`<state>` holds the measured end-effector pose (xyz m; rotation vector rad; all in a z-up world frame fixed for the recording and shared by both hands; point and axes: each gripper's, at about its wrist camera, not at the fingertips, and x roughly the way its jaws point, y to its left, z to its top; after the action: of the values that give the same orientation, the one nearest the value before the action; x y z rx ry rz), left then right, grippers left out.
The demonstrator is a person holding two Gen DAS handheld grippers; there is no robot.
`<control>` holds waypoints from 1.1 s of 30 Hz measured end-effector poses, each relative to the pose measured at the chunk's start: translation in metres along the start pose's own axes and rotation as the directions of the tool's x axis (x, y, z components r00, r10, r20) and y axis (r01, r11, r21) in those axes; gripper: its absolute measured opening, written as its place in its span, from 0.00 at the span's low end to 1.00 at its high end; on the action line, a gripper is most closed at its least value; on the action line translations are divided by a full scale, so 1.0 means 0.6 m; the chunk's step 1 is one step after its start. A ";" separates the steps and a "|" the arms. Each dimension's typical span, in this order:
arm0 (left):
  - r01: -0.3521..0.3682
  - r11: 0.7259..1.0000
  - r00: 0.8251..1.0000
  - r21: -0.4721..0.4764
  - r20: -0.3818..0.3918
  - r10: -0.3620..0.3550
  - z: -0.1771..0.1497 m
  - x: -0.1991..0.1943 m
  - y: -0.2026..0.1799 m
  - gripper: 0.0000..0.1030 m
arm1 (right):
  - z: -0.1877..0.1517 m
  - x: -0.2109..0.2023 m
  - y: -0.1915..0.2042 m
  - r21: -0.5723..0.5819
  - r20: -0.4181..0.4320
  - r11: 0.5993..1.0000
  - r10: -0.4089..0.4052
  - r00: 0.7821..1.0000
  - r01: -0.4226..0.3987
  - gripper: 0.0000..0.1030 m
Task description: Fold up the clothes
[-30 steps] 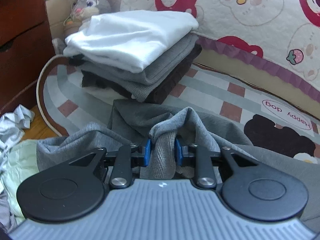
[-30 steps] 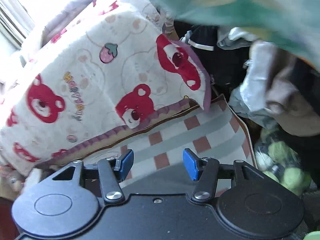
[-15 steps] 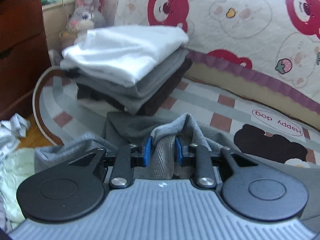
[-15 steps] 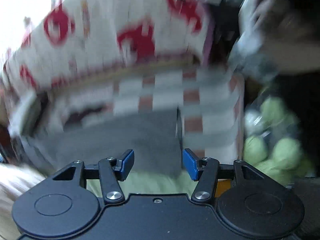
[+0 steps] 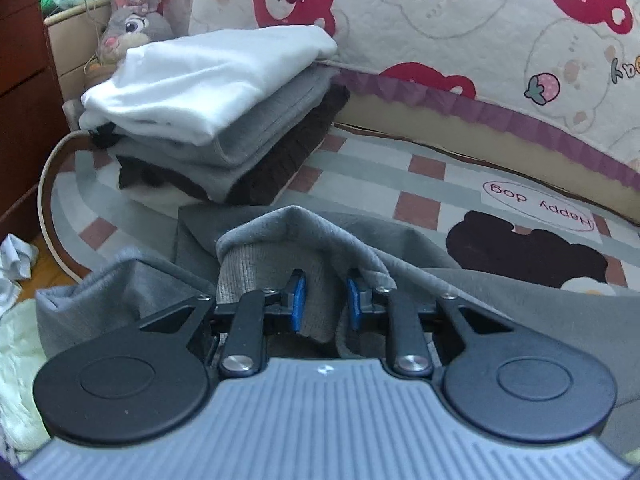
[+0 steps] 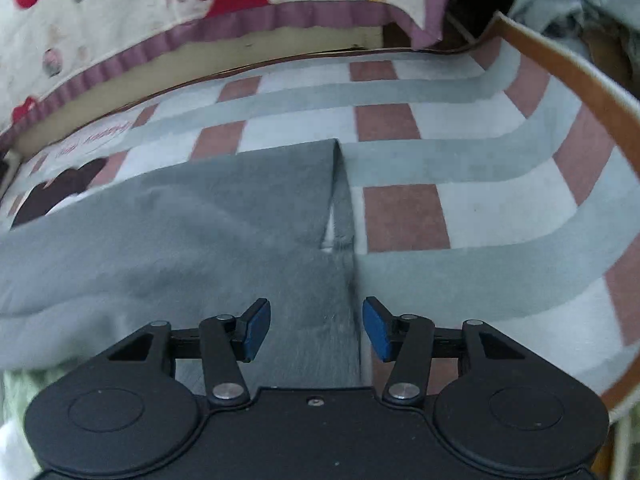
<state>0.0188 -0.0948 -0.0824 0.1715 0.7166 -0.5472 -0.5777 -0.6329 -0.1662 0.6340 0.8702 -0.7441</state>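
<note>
The left gripper [image 5: 323, 298] is clamped on a bunched ribbed bit of the grey garment [image 5: 288, 236], and its jaws are closing a touch tighter on the cloth between them. Compared with a second ago it has slid a little closer in: the folded stack [image 5: 216, 120] now sits bigger and further up toward 11 o'clock, and the fabric hump has flattened over the pads.

The right gripper [image 6: 316, 330] is the big change. A second ago it was up high looking at the bear quilt [image 6: 120, 8] and a pile of stuff, and now it's right down at the rug [image 6: 460, 208]. Its jaws are about half open and closing, with the garment's edge [image 6: 240, 232] running between the blue pads; the frame is a bit smeared, so I can't swear they're clear of it, but they look not pressing.

The garment lies spread on the rug, its straight edge pointing to 12 o'clock in the right view.

Count: two grippers, one grey garment being worked, and one stack of what looks like three folded pieces, white on top, grey in the middle, dark brown under. One plush bunny [image 5: 132, 28] sits behind the stack at 11 o'clock.
</note>
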 end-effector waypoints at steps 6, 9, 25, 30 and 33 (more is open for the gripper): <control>0.001 1.000 1.000 -0.030 -0.012 -0.001 0.006 0.011 0.010 0.21 | -0.010 0.051 0.013 -0.016 -0.075 0.997 0.073 0.995 -0.074 0.11; 0.019 0.999 1.000 -0.043 -0.019 -0.020 0.011 0.008 0.020 0.21 | -0.006 0.008 0.015 -0.004 -0.007 0.990 0.139 0.990 -0.139 0.04; 0.206 0.973 0.978 -0.104 -0.004 -0.207 0.010 -0.003 0.033 0.31 | 0.004 -0.171 -0.039 0.247 0.355 0.961 0.029 0.934 -0.124 0.03; 0.278 0.953 0.960 -0.122 0.010 -0.279 0.022 -0.003 0.022 0.41 | 0.020 -0.155 -0.053 0.305 0.349 0.949 -0.037 0.936 -0.076 0.03; 0.280 0.953 0.960 -0.111 0.011 -0.281 0.025 0.006 0.014 0.43 | 0.021 -0.138 -0.050 0.299 0.321 0.953 -0.051 0.946 -0.050 0.03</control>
<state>0.0338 -0.0942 -0.0740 -0.0352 0.7801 -0.7760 -0.6318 -0.6340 -0.0954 0.7562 0.4521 -0.9632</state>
